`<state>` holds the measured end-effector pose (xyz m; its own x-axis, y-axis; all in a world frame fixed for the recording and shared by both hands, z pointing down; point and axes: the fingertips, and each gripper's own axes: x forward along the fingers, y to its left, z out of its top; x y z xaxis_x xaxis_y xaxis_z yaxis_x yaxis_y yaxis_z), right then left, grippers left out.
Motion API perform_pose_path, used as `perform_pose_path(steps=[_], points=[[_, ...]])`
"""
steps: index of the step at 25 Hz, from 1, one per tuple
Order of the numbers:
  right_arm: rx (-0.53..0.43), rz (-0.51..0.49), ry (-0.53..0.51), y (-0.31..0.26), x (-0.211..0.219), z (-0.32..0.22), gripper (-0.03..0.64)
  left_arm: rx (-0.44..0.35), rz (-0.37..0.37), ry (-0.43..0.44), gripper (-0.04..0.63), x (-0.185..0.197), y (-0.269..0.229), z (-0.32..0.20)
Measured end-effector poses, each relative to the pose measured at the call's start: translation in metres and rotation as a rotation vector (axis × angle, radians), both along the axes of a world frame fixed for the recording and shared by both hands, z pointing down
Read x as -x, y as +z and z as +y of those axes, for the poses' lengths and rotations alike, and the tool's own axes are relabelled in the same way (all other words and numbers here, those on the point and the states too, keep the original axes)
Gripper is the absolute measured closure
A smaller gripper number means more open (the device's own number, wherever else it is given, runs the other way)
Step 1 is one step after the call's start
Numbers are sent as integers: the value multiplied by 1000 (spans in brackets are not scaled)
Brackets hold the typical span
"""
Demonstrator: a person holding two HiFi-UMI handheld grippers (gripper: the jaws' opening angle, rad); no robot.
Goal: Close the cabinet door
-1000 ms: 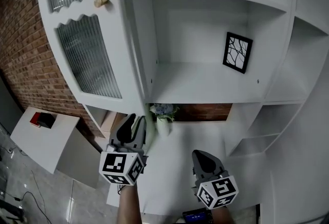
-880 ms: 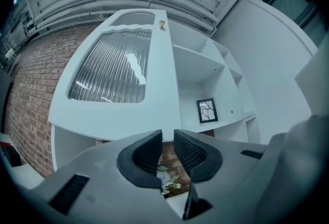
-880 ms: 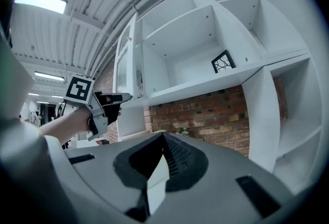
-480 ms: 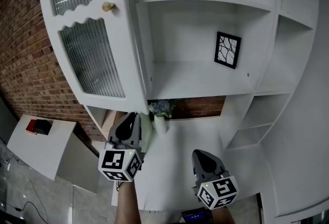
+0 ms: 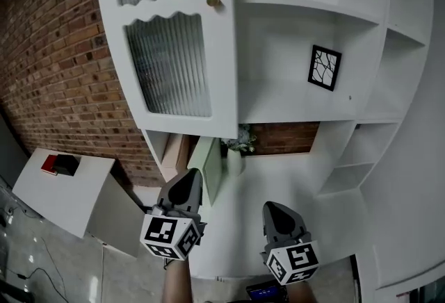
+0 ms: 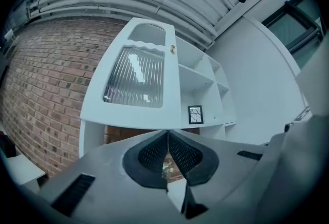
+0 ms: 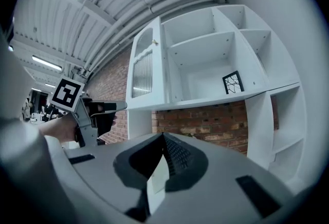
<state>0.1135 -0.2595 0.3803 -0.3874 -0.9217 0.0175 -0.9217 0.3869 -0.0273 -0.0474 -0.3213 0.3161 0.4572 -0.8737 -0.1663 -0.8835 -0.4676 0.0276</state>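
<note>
White cabinet door with ribbed glass panes [image 5: 174,51] stands partly open at the left of the white open-shelf cabinet [image 5: 278,58]. Below the cabinet, your left gripper [image 5: 190,176] has just been closing its jaws on nothing. Your right gripper [image 5: 273,208] is also clenched empty. Both are apart from the door.
</note>
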Motion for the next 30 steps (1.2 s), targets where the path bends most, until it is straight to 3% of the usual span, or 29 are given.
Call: perform_pose_path(steps=[13,30], points=[[-29,50,-18,-3,65,22,615,28,106,76,580,35,20,55],[-20,51,-28,-1,64,26,615,63,75,78,580,31,32,57]])
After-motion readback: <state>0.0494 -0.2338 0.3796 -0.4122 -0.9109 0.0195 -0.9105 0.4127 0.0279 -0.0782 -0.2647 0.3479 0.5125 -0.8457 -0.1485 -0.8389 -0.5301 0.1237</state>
